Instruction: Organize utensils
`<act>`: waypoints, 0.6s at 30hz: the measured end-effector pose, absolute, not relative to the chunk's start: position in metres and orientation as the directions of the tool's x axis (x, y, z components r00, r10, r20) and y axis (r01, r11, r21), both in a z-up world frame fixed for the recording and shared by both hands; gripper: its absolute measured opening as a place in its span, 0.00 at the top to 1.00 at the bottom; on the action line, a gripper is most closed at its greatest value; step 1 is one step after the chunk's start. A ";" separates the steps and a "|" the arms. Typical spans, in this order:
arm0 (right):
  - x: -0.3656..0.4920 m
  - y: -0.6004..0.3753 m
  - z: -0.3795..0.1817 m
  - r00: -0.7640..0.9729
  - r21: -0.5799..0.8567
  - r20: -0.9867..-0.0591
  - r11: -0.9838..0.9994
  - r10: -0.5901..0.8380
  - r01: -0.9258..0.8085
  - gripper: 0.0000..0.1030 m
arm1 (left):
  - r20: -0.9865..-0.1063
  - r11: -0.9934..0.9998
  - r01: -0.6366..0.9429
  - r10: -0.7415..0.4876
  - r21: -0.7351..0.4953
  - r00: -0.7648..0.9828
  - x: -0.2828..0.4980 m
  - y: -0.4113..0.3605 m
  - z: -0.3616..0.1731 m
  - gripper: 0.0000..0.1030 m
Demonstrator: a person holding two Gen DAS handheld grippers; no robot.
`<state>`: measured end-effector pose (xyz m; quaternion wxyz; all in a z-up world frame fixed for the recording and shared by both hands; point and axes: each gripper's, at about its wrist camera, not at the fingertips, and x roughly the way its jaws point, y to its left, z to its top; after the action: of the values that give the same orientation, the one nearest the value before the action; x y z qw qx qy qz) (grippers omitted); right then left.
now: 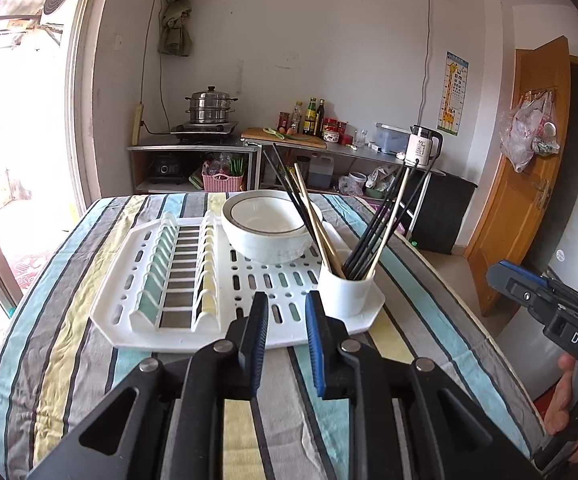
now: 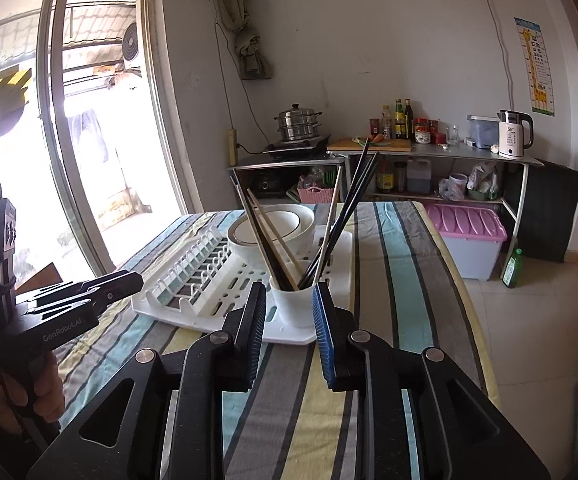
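Note:
A white cup [image 1: 347, 294] stands on the front right corner of a white dish rack [image 1: 177, 332] and holds several black and wooden chopsticks [image 1: 309, 216]. A white bowl [image 1: 267, 226] sits on the rack behind it. My left gripper [image 1: 287, 304] is open and empty, hovering just before the rack's front edge, left of the cup. My right gripper [image 2: 291, 294] is open and empty, its fingers on either side of the cup [image 2: 295, 306] in view, a little short of it. The chopsticks [image 2: 289, 232] and bowl [image 2: 273, 234] show there too.
The rack stands on a table with a striped cloth [image 1: 69, 320]. The right gripper shows at the right edge of the left wrist view [image 1: 545, 304]; the left one at the left of the right wrist view [image 2: 89, 292]. A kitchen shelf [image 2: 429, 152] and pink-lidded bin [image 2: 469, 240] stand beyond.

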<state>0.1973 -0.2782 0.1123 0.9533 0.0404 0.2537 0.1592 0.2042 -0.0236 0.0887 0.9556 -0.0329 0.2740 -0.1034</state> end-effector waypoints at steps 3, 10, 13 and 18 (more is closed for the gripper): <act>0.172 -0.276 0.102 0.823 0.151 -0.473 0.949 0.314 -0.276 0.76 | -0.518 0.980 0.166 -0.197 -0.106 0.832 0.179 -0.022 0.078 0.79; 0.125 -0.269 0.076 0.808 0.144 -0.507 0.953 0.302 -0.265 0.76 | -0.515 0.985 0.150 -0.171 -0.083 0.840 0.123 -0.023 0.060 0.78; 0.107 -0.266 0.069 0.803 0.136 -0.518 0.955 0.294 -0.263 0.76 | -0.499 0.987 0.139 -0.163 -0.085 0.851 0.104 -0.019 0.058 0.78; 0.078 -0.259 0.062 0.817 0.101 -0.510 0.962 0.270 -0.255 0.76 | -0.485 0.990 0.115 -0.138 -0.078 0.863 0.075 -0.015 0.050 0.78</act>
<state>0.0777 -0.2589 0.0619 0.9530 0.0141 0.2695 0.1378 0.0755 -0.0149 0.0500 0.9650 -0.0230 0.2530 -0.0654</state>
